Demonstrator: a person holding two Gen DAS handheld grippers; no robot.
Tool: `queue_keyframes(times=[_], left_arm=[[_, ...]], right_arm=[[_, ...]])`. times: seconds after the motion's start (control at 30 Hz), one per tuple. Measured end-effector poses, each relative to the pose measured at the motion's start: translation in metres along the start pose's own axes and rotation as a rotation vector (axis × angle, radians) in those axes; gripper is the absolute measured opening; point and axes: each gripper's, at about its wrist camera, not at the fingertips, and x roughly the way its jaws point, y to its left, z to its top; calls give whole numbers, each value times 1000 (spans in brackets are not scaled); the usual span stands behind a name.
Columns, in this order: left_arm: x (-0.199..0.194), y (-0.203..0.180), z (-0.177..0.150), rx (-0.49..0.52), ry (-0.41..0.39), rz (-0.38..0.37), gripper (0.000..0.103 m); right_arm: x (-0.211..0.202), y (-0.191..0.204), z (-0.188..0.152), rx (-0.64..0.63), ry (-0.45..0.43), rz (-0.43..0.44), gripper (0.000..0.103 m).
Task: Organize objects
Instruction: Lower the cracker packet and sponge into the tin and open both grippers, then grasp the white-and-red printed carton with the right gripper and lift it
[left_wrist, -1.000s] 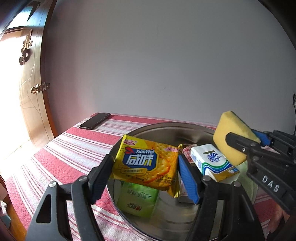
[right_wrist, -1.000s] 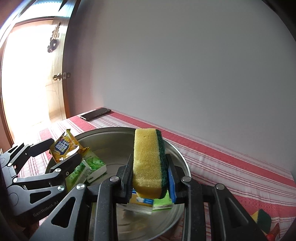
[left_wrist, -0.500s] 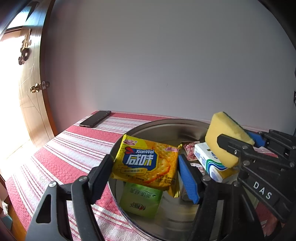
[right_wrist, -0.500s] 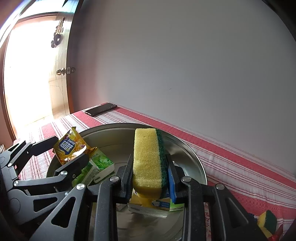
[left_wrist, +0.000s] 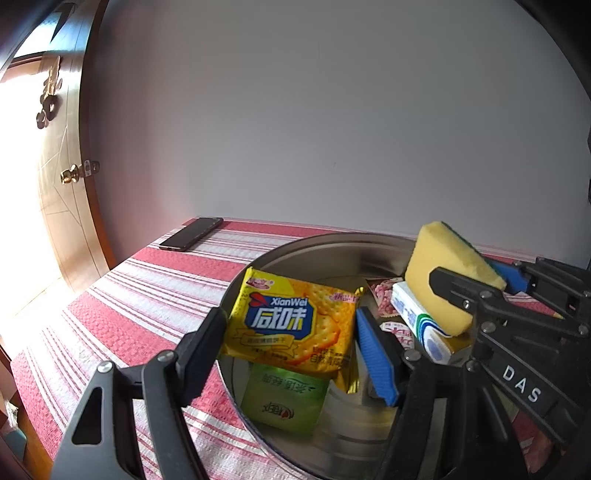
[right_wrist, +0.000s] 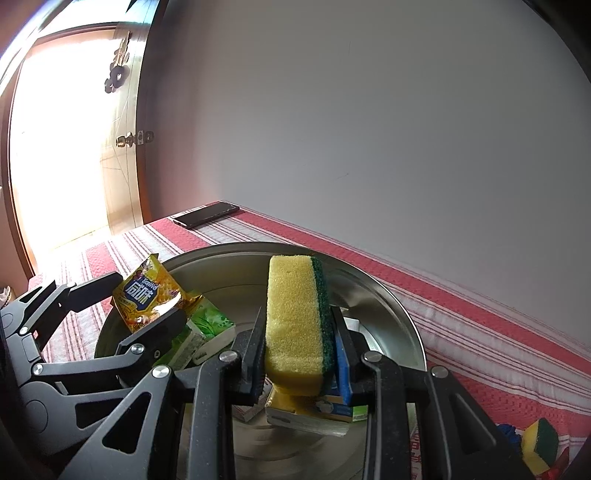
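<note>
Left gripper (left_wrist: 291, 332) is clamped on a yellow XianWei cracker packet (left_wrist: 291, 321), held in the air over the near-left part of the steel basin (left_wrist: 295, 254), centre-bottom of the left wrist frame. Right gripper (right_wrist: 299, 339) is clenched on a yellow-and-green sponge (right_wrist: 297, 321), standing on end between the pads, over the basin's near side.

Already in the basin: green tissue pack (left_wrist: 286, 400) under the crackers, a white and blue Vinda tissue pack (left_wrist: 421, 321) under the sponge, and a pink-printed sachet (left_wrist: 382, 297) between them. The right wrist view also shows a green-and-white carton (right_wrist: 214, 325) at the left inner wall; I cannot tell if it is the same green pack.

Left to do, my read: both held items are over the basin but not released. A second sponge (right_wrist: 541, 445) lies outside on the red striped desk (left_wrist: 147, 291), lower right of the right wrist frame, so at least one more pickup. The phone (left_wrist: 192, 238) at the desk's far edge probably isn't part of it.

Call it well past halfway.
</note>
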Motion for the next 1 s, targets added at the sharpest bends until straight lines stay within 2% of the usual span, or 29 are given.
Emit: queue_keyframes(times=[0.17, 0.23, 0.27, 0.43, 0.5, 0.57, 0.77, 0.9, 1.0], left_arm=[[-1, 0, 0, -1, 0, 4, 72], [-1, 1, 0, -2, -1, 8, 72], [-2, 2, 1, -3, -2, 6, 73], [-9, 4, 2, -19, -25, 38, 98], [-14, 5, 3, -23, -39, 33, 103], [-19, 3, 4, -22, -55, 29, 103], [-34, -4, 7, -26, -98, 24, 103], [-37, -6, 7, -50, -99, 22, 103], [-42, -7, 8, -53, -113, 30, 103]], right_arm=[[0, -2, 0, 10, 6, 11, 33], [0, -4, 0, 13, 1, -2, 38], [-1, -6, 0, 15, -1, -15, 45], [-11, -20, -3, 60, -16, -17, 57], [-18, -26, -6, 77, -26, -23, 64], [-26, -31, -10, 85, -36, -29, 69], [-62, -66, -35, 127, -36, -91, 69], [-74, -96, -59, 214, 22, -88, 69], [-65, -99, -71, 213, 94, -92, 69]])
